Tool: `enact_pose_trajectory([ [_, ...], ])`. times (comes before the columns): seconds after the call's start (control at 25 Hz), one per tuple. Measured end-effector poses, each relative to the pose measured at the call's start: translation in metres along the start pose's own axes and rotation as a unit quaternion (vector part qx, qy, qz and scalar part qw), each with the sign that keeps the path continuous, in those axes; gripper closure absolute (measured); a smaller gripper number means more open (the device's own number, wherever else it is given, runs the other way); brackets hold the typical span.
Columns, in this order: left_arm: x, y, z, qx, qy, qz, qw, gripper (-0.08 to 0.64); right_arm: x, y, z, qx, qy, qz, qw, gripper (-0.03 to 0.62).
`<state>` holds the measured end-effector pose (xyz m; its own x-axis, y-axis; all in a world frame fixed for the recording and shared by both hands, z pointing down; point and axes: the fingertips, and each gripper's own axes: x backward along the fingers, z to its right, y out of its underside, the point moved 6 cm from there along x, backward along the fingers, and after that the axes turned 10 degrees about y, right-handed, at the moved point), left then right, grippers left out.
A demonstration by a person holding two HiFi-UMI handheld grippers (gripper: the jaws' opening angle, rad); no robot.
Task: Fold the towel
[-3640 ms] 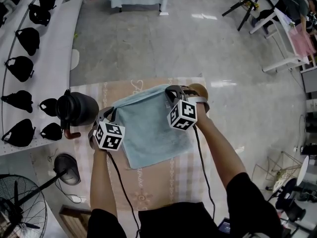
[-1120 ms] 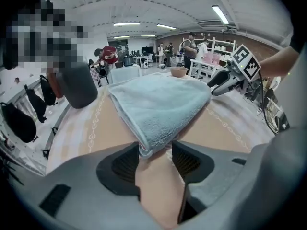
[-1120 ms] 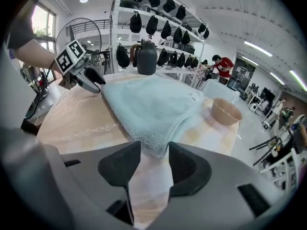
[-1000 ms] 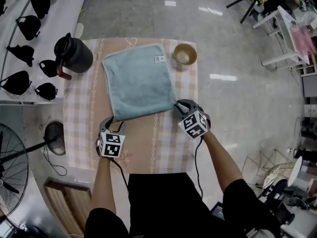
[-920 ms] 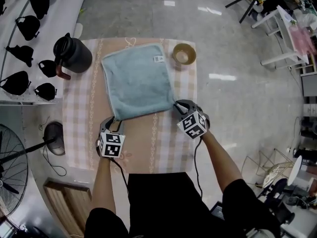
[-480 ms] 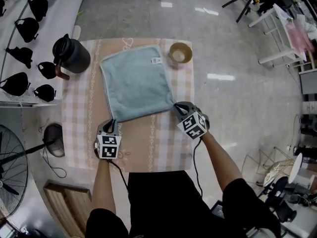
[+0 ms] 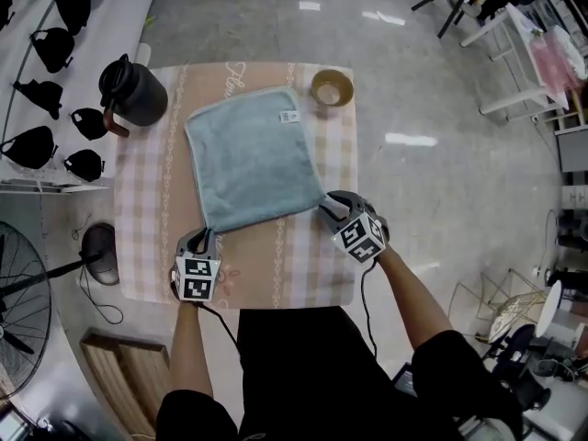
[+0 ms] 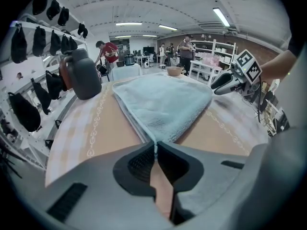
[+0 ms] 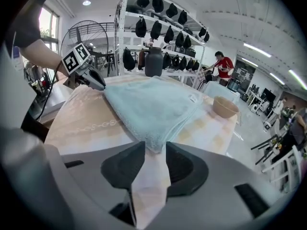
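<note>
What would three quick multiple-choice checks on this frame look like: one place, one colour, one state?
1. Where does the bowl stand relative to the towel?
A. On the towel
B. Just off the towel's far right corner
C. On the floor

2. What colour is the towel?
A. Red
B. Yellow
C. Light blue

3. What state is the left claw in?
A. Shut on the towel's near left corner
B. Wide open over bare cloth
C. Clamped on the black jug

Key:
1 B: the head view shows it just past that corner, apart from the towel.
2 C: all three views show it pale blue.
3 A: its jaws have just been closing, and in the left gripper view they meet on the corner.
</note>
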<state>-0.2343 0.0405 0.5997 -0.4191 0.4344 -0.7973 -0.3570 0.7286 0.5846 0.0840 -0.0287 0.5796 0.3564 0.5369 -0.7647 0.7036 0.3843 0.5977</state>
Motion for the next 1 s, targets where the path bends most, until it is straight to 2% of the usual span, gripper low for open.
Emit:
enact_pose_trajectory([
  [0.04, 0.001, 0.001, 0.001, 0.001, 0.000, -0.001, 1.0000, 0.535, -0.001, 0.001, -0.001, -0.001, -0.005, -0.002, 1.000, 0.454],
  [0.2, -0.001, -0.003, 0.003, -0.011, -0.005, 0.002, 0.9999, 0.535, -0.013, 0.000, 0.000, 0.006, -0.004, -0.014, 1.000, 0.445],
  [0.24, -0.002, -0.003, 0.003, -0.012, -0.007, 0.001, 0.9999, 0.535, -0.016, 0.000, 0.001, 0.005, -0.003, -0.019, 1.000, 0.448],
  [0.32, 0.002, -0.006, 0.004, -0.005, -0.011, -0.001, 0.9999, 0.535, -0.016, 0.000, 0.001, 0.001, -0.004, -0.020, 1.000, 0.532],
  [0.4, 0.009, -0.011, 0.004, 0.008, -0.019, 0.002, 0.9998, 0.535, -0.010, -0.002, 0.001, -0.002, -0.008, -0.008, 1.000, 0.550],
  [0.76, 0.050, -0.015, 0.013, 0.017, -0.019, 0.010, 0.9996, 0.535, 0.042, -0.014, -0.001, 0.000, -0.020, 0.022, 1.000, 0.557],
  [1.0, 0.068, -0.050, -0.005, 0.002, -0.041, 0.023, 0.9989, 0.535, 0.050, -0.049, 0.016, 0.004, -0.006, 0.035, 0.999, 0.557],
])
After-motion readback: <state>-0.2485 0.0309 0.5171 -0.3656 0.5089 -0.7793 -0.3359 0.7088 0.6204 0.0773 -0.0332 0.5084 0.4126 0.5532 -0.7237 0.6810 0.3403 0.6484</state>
